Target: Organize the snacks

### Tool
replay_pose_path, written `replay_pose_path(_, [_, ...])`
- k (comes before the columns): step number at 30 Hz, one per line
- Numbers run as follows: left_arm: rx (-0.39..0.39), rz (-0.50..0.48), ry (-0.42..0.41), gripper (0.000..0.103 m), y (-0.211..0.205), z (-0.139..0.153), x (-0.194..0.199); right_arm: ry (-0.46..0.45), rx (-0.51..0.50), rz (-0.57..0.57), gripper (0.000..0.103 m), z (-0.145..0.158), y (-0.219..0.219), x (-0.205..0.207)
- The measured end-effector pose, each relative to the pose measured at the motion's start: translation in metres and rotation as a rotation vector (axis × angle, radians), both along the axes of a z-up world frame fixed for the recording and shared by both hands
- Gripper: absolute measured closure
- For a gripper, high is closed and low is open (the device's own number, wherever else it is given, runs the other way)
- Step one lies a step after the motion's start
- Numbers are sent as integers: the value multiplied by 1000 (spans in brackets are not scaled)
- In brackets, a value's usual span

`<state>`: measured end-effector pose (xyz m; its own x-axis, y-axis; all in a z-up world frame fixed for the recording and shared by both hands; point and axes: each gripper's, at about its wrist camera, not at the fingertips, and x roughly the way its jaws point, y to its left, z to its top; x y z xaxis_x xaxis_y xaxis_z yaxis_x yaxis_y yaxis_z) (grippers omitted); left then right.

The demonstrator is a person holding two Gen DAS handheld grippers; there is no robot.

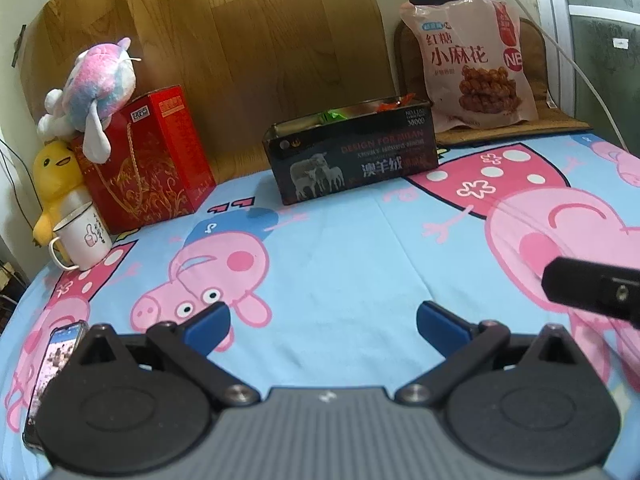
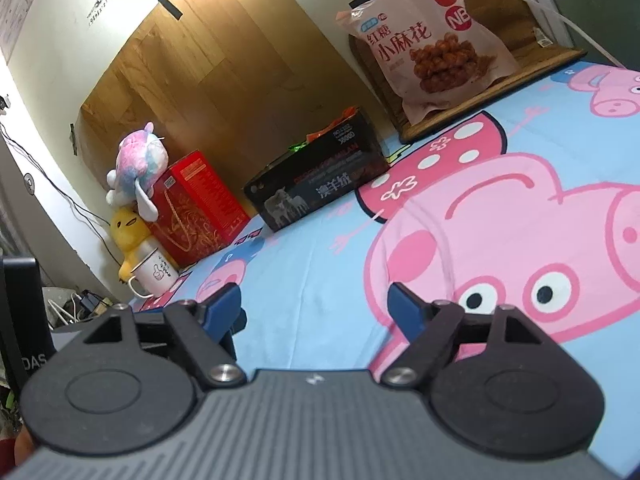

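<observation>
Black tin (image 1: 352,156) holding snacks (image 1: 394,105)

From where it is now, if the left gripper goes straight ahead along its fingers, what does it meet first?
Probably the cartoon-print sheet: the left gripper, open and empty, tilts down toward bare cloth. Nothing lies on that stretch before the dark tin box farther back, though depth is unclear.

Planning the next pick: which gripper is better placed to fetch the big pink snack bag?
Probably the right gripper: open and empty, and the pink snack bag stands at the right rear. The left gripper, also open, faces the dark open-topped box.
</observation>
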<state>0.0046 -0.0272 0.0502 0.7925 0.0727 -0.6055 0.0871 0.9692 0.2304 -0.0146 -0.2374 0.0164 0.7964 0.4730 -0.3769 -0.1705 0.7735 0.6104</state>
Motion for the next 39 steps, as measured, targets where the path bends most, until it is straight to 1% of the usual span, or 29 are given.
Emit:
replay_pose_path(11, [-18, 9, 35, 0, 2, -6, 3, 19, 6, 6, 20, -4, -1, 3])
replay_pose_path(17, [-30, 19, 74, 0, 4, -11, 7, 28, 12, 6, 20, -6, -2, 3])
replay_pose_path(21, [-18, 27, 70, 0, 3, -13, 7, 33, 15, 6, 20, -7, -2, 5])
replay_pose_path(39, [-20, 23, 87, 0, 4, -16, 10, 46, 24, 5, 20, -9, -4, 7])
